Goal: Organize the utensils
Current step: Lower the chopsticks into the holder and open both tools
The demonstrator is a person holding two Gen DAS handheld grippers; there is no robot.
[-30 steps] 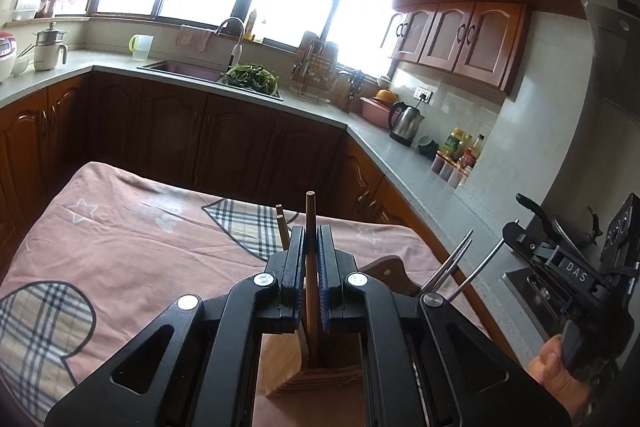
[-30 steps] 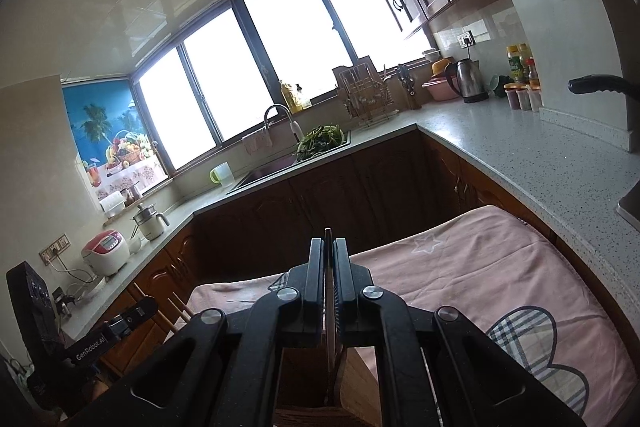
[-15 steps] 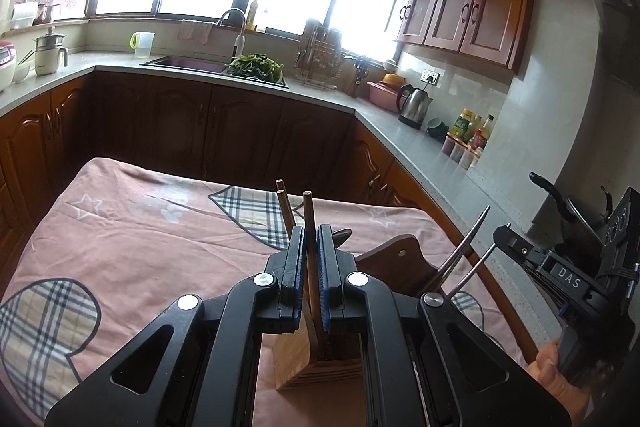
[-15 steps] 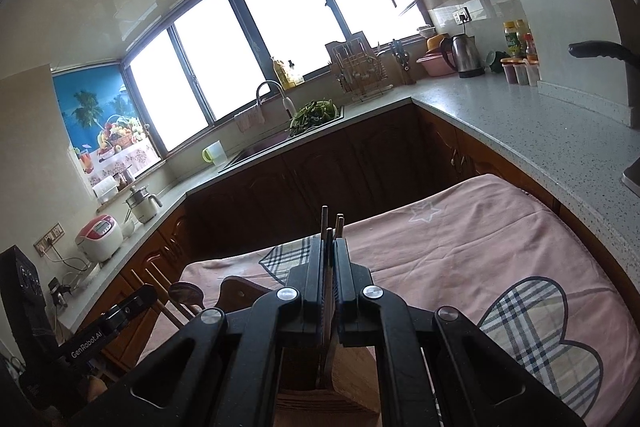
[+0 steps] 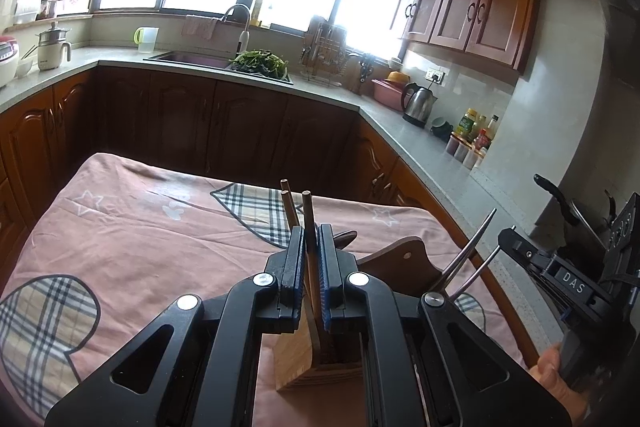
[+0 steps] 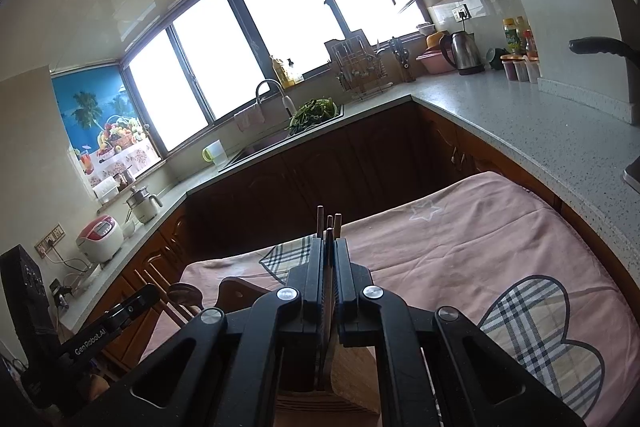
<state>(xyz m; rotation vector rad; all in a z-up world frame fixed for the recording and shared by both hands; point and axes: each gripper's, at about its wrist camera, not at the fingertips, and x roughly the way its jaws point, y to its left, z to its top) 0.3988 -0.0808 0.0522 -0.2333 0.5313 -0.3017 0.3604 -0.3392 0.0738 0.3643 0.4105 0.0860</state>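
Pinching one chopstick [image 5: 309,227] each, both fingers sit clamped; only the left view shows tongs [image 5: 470,259].

A light wooden holder [image 5: 306,359] stands upright on the pink-clothed table [image 5: 120,239], near its front edge. Brown chopsticks [image 5: 289,205] stick up from it, slightly tilted. A dark wooden board [image 5: 404,261] and spoon [image 6: 186,294] lie just beside it.

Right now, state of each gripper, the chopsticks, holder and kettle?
left gripper: shut on a wooden chopstick, over the holder
right gripper: shut on a thin chopstick
wooden holder: upright on the pink cloth, chopsticks standing in it
kettle: lid closed, on the counter
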